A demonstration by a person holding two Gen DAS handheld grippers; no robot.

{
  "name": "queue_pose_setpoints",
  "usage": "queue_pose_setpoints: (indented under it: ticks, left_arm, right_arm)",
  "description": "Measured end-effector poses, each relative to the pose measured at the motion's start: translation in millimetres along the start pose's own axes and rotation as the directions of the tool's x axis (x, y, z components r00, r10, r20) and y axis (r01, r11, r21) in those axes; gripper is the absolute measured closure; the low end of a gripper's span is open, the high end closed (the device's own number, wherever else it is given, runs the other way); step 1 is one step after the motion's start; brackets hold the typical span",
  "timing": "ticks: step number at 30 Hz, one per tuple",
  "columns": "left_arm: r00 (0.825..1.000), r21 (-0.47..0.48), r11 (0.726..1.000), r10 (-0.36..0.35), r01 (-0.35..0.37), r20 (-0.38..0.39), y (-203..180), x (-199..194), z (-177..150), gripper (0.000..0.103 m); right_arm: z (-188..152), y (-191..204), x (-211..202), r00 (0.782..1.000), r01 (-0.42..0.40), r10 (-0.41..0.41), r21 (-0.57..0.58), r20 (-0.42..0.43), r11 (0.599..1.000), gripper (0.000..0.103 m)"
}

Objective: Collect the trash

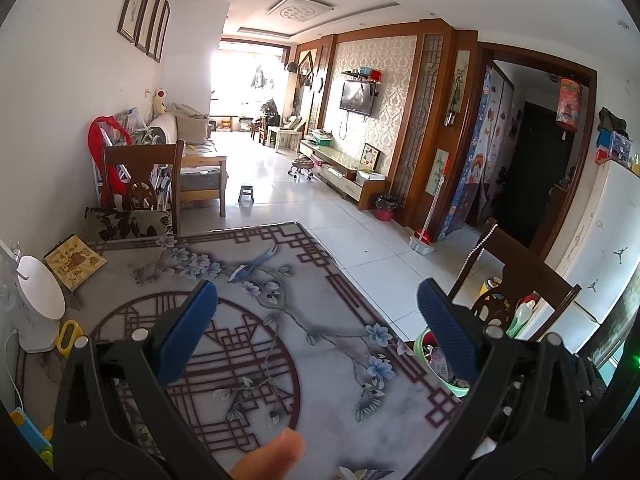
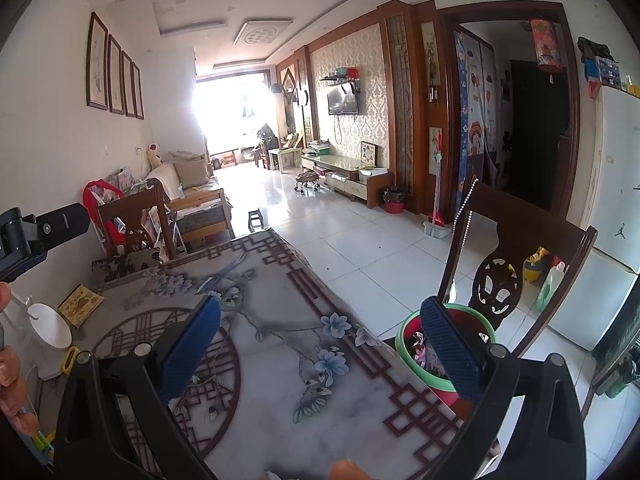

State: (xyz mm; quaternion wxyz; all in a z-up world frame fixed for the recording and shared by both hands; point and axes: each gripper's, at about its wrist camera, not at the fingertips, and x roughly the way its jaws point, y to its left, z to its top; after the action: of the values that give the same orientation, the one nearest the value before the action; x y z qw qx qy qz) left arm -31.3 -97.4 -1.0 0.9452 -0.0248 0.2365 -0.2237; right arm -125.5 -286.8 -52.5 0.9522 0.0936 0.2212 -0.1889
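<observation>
A green-rimmed red bin (image 2: 410,354) with scraps of trash inside stands on the floor by the table's right edge; its green rim (image 1: 430,370) also shows in the left wrist view. My left gripper (image 1: 316,300) hangs open above the patterned table (image 1: 328,392), nothing between its blue pads. Open too, my right gripper (image 2: 320,316) hovers over the table's right side, its right pad (image 2: 450,350) in front of the bin. No loose trash shows on the tabletop between the fingers. A fingertip (image 1: 268,456) shows at the bottom.
A white round lamp (image 1: 36,300), a yellow booklet (image 1: 74,260) and a small yellow item (image 1: 68,336) sit at the table's left side. Wooden chairs stand at the far end (image 1: 140,176) and at the right (image 2: 508,256). A white fridge (image 2: 608,208) is far right. Tiled floor (image 2: 360,248) stretches beyond.
</observation>
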Motion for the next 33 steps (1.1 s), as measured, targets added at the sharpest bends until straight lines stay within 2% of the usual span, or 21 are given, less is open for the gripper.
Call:
queue_pose_setpoints:
  ticks: [33]
  left_arm:
    - [1.000,0.000,1.000,0.012,-0.012,-0.007,6.8,2.5,-1.1,0.005]
  right_arm:
    - [-15.3,-5.6,2.4,1.000,0.001,-0.001,0.008,-0.023,1.000,0.007]
